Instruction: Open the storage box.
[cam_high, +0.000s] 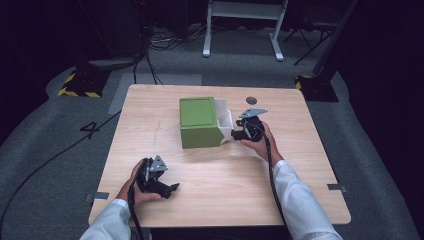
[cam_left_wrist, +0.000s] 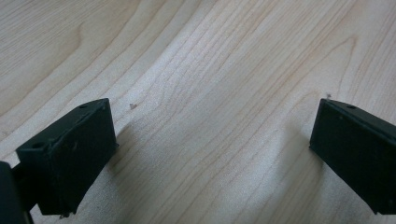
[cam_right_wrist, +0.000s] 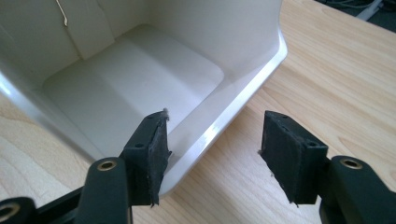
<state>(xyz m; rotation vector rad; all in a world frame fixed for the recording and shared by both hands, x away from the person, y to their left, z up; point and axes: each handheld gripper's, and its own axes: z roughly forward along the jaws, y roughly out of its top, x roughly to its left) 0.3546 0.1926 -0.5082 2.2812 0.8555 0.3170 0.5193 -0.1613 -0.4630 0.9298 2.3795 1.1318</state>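
The right hand-held gripper (cam_right_wrist: 212, 154) is positioned, jaws apart, astride the white drawer (cam_right_wrist: 140, 88) rim of the green box (cam_high: 199, 122); closure appears required next, while the left hand-held gripper (cam_left_wrist: 210, 154) is rested apart near the surface's (cam_high: 300, 165) front edge.

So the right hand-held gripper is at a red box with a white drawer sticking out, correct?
Not quite: the cardboard-like box is green, not red, as the high view shows. The right hand-held gripper is indeed at its protruding white plastic drawer.

Wooden table (cam_high: 300, 165) on grey floor (cam_high: 45, 140); floor marking "4" (cam_high: 91, 128); white stand legs (cam_high: 242, 30) behind; hazard-striped base (cam_high: 80, 87).
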